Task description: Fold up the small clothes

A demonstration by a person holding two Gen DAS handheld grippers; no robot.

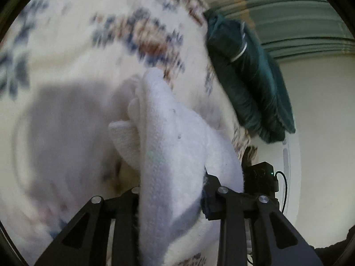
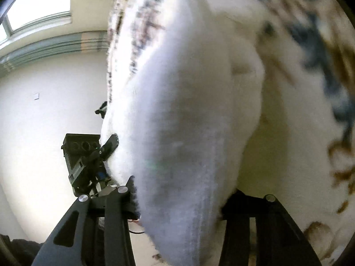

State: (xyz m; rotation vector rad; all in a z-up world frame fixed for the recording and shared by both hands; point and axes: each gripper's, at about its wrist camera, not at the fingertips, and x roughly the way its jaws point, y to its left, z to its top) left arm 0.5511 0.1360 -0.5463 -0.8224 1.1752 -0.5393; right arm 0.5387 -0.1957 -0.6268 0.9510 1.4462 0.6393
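Note:
A white fluffy garment (image 1: 168, 137) hangs between the fingers of my left gripper (image 1: 170, 190), which is shut on it, above a cream rug with a blue and brown pattern (image 1: 124, 28). In the right wrist view the same white garment (image 2: 188, 115) fills the middle and my right gripper (image 2: 177, 197) is shut on it. The fingertips of both grippers are hidden by the cloth. The other gripper (image 2: 95, 161) shows at the left in the right wrist view, at the garment's edge.
A dark green folded garment (image 1: 246, 75) lies at the rug's edge. A white wall (image 2: 44, 115) with green trim (image 2: 51, 46) and a window (image 2: 40, 2) stand beyond. A black camera unit (image 1: 261, 175) sits by the cloth.

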